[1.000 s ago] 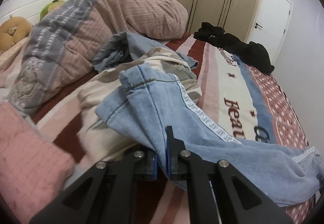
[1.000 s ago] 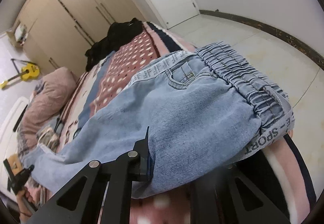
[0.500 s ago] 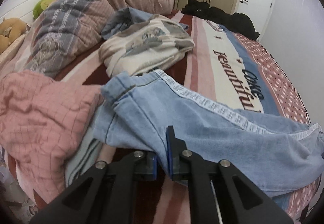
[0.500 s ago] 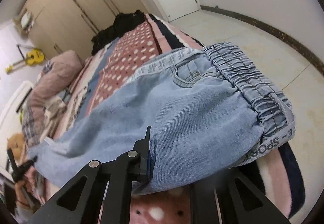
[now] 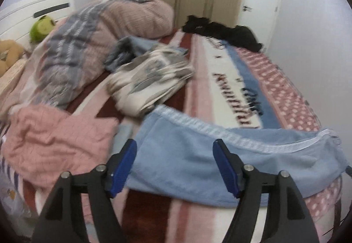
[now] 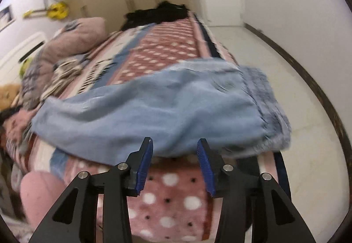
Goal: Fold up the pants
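Note:
Light blue denim pants (image 5: 198, 155) lie stretched across the near part of the bed, a white patterned stripe along their far edge. They also show in the right wrist view (image 6: 154, 106), the elastic waistband at the right by the bed's edge. My left gripper (image 5: 175, 168) is open and empty, its blue pads over the leg end of the pants. My right gripper (image 6: 175, 164) is open and empty, just short of the near edge of the pants by the waist. Both views are motion-blurred.
A pink checked garment (image 5: 55, 142) lies left of the pants. A cream and grey garment (image 5: 151, 80) and a rolled quilt (image 5: 99, 40) lie behind. Black clothes (image 5: 222, 32) sit at the far end of the bed. The floor (image 6: 297, 80) drops off at the right.
Both grippers have opened and let go of the pants, which now lie flat on the bed. Both have drawn back a little from the cloth.

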Available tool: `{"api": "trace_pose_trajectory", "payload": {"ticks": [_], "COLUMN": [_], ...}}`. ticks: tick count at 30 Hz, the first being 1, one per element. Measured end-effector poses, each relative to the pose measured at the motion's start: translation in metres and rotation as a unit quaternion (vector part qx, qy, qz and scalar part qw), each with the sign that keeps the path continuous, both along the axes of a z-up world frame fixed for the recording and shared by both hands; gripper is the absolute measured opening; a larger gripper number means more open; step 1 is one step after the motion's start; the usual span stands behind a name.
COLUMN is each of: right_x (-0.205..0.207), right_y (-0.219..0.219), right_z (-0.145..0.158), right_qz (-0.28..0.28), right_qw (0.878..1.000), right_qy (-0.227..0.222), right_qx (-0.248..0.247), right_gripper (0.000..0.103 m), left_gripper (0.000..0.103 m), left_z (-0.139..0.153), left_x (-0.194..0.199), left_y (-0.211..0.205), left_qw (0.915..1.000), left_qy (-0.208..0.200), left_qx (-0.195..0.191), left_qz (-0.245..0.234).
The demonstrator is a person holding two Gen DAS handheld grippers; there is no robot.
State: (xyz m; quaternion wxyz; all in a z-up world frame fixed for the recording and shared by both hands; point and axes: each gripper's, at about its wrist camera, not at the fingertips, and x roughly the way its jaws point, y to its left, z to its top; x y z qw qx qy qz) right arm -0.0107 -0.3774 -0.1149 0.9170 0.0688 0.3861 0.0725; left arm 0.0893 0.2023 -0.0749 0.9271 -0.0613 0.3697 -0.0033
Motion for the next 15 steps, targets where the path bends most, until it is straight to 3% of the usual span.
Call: {"api": "trace_pose_trajectory", "payload": {"ticks": [3,6,8,10,15], "right_x": [0.003,0.017,0.038,0.060,0.129], "right_y": [0.031,0.059,0.078,0.096,0.125], "right_z": [0.020,0.034,0.036,0.030,0.003], "right_qz": [0.069,0.133,0.183,0.224,0.297], "right_qw": [0.997,0.990,0.981,0.972,0.951], "right_qy": [-0.019,-0.051,-0.063,-0.050,-0.020], "right_qx": [-0.003,-0.011,-0.033,-0.050,-0.080], "right_gripper": [0.039,0.053,0.057,0.065,0.065], "left_gripper": [0.071,0.071,0.071,0.071,0.071], "left_z": [0.004,-0.005,-0.014,-0.024,-0.044], "left_x": [0.014,0.036,0.049,0.062,0.082], "left_y": [-0.020,-0.047,-0.061,-0.075,-0.108], "left_qw": [0.9992,0.9970,0.9952,0.9928,0.9889], "left_qy": [0.000,0.019,0.036,0.057,0.081], "left_qx": [-0.022,-0.032,-0.042,-0.049,-0.039], "left_qz": [-0.034,-0.068,-0.080,-0.093,-0.118]}}
